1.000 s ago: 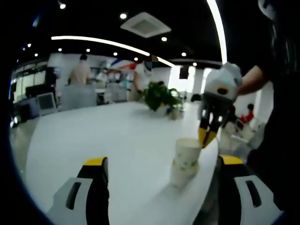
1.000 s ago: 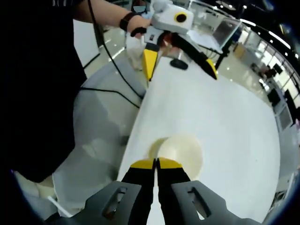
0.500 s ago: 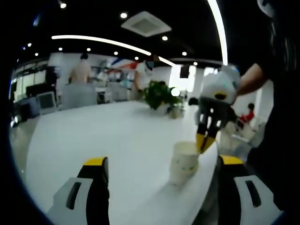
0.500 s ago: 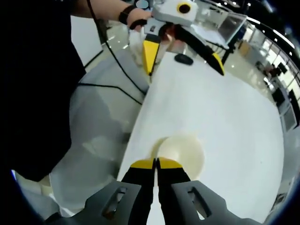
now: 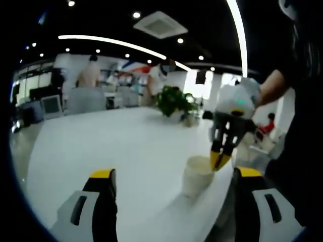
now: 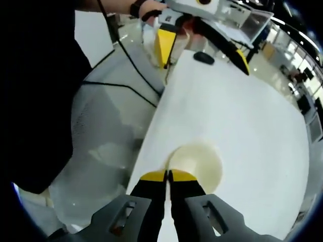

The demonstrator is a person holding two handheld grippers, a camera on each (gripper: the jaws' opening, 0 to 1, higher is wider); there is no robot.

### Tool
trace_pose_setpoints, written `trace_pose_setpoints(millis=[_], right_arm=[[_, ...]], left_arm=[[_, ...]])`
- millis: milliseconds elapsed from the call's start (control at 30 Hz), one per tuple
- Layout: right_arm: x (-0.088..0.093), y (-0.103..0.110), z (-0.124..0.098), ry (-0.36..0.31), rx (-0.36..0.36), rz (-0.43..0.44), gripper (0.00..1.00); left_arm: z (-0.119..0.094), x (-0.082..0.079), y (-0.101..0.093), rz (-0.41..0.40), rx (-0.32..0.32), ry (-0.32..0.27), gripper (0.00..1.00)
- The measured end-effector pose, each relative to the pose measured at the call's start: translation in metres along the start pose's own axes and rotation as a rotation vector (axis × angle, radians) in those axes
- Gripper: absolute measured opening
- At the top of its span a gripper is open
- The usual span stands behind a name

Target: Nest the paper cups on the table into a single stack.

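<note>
A white paper cup stack [image 5: 197, 174] stands near the right edge of the white table [image 5: 111, 146]. It reads as one cup height. My right gripper [image 5: 219, 160] comes down from above, its yellow tips shut on the near rim of the top cup. From overhead the cup's open mouth [image 6: 201, 162] lies just beyond the closed tips of my right gripper [image 6: 167, 175], with the rim pinched between them. My left gripper [image 5: 175, 173] is open and holds nothing, low over the table on the near side of the stack. It appears again as the left gripper [image 6: 202, 50], at the table's far end.
A potted plant [image 5: 174, 102] sits at the back of the table. A small dark object [image 6: 204, 57] lies near the far end. The table edge [image 6: 151, 131] runs close beside the cups, and a black cable [image 6: 126, 83] hangs off it. Several people stand in the background.
The top cup held by my right gripper has sunk down into the cup under it, so the stack is now shorter. My left gripper has stayed open in place.
</note>
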State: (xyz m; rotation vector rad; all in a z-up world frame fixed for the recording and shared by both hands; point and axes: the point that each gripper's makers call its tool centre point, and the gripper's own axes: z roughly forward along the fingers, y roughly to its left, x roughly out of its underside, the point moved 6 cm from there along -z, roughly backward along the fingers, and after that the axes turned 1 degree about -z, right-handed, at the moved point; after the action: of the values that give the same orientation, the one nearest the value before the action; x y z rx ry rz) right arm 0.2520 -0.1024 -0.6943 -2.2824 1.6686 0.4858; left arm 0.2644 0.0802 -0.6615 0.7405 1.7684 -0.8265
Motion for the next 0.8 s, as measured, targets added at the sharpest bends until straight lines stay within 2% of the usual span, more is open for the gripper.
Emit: trace_pose_setpoints(millis=[133, 267, 400, 800], right_arm=[[0.0029, -0.0005, 0.0042, 0.015, -0.004, -0.03, 0.0], [0.0042, -0.0022, 0.0047, 0.006, -0.002, -0.022, 0.01], [0.0055, -0.005, 0.0021, -0.003, 0.018, -0.006, 0.07], [0.0057, -0.0014, -0.002, -0.031, 0.038, 0.002, 0.12]], left_arm=[[0.0001, 0.0007, 0.0001, -0.005, -0.001, 0.001, 0.96], [0.0004, 0.0015, -0.0009, -0.003, 0.003, 0.005, 0.97], [0.001, 0.0032, -0.0007, 0.003, 0.002, 0.013, 0.97], [0.0042, 0.0021, -0.0008, 0.003, 0.009, 0.015, 0.97]])
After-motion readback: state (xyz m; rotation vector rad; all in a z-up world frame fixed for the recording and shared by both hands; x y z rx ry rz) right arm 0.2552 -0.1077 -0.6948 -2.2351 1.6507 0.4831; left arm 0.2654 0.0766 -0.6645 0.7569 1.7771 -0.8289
